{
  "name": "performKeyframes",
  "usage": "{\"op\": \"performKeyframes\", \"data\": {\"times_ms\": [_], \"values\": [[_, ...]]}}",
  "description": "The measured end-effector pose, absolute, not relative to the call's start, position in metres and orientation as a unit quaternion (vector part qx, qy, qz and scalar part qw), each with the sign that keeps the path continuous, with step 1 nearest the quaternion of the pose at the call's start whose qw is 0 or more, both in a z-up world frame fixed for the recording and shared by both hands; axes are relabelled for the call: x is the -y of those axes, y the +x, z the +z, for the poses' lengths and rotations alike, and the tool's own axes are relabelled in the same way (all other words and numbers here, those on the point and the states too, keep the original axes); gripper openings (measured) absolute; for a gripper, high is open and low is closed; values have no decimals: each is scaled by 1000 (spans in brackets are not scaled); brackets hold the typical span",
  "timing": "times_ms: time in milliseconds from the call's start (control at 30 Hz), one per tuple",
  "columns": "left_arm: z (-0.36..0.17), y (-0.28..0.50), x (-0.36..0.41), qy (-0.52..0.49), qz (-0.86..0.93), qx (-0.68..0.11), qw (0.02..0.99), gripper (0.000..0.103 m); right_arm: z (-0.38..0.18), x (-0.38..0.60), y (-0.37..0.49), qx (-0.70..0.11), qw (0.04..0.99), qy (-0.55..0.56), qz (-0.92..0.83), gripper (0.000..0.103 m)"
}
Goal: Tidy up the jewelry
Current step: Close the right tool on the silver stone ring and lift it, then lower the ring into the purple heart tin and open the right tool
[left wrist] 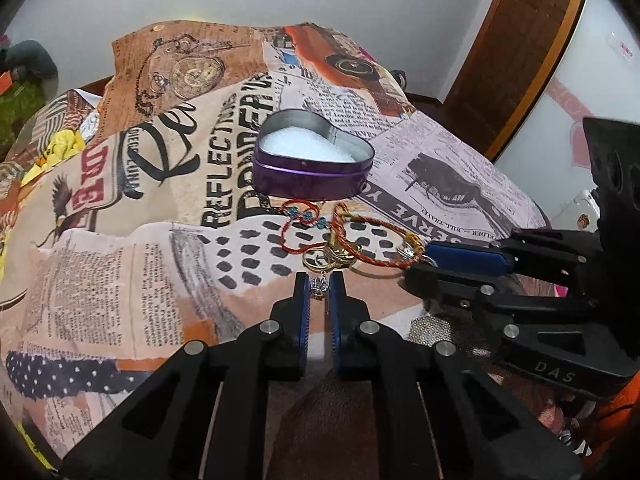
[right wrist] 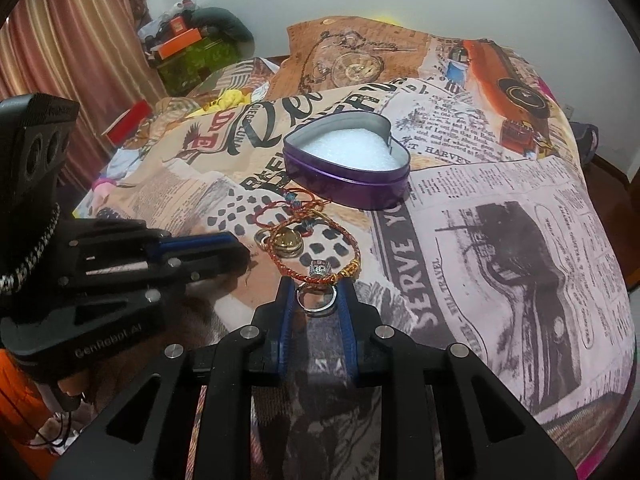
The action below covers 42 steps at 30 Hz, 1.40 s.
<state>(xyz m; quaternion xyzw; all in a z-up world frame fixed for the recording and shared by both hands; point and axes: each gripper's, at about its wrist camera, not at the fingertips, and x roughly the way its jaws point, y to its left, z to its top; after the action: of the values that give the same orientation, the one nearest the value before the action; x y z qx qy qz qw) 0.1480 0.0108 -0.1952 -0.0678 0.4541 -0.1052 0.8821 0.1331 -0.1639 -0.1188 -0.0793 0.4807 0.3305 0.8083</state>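
A purple heart-shaped tin [left wrist: 312,176] with a white foam lining stands open on the printed cloth; it also shows in the right wrist view [right wrist: 348,184]. In front of it lies a tangle of red and orange cord bracelets [left wrist: 372,240] and gold rings [left wrist: 320,260], seen in the right wrist view too [right wrist: 288,240]. My left gripper [left wrist: 319,285] is shut on a small silver charm [left wrist: 319,286]. My right gripper [right wrist: 316,294] is shut on a silver ring with a clear stone [right wrist: 318,296], which lies against an orange bracelet [right wrist: 320,276].
The cloth with newspaper prints [left wrist: 160,280] covers a rounded table that drops off at the right [right wrist: 592,320]. Clutter and boxes [right wrist: 180,48] sit at the far left by a curtain. A wooden door [left wrist: 520,40] is at the far right.
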Motion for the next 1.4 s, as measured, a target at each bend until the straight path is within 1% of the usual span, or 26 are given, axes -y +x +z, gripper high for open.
{"op": "performKeyframes", "data": {"times_ms": [267,800,1100,1400], "values": [[-169,134,-16,-74,-91,-426,897,8,-101,170,121,-466,818,-75,329,19],[-129,124,-18,-58,-80,-372,923,8,-59,178,119,-406,854,-62,319,19],[-116,139,-24,-54,-71,-344,935,8,-55,181,141,-390,867,-52,306,19],[-118,170,-28,-59,-69,-335,938,8,-60,175,168,-383,872,-52,301,19]]}}
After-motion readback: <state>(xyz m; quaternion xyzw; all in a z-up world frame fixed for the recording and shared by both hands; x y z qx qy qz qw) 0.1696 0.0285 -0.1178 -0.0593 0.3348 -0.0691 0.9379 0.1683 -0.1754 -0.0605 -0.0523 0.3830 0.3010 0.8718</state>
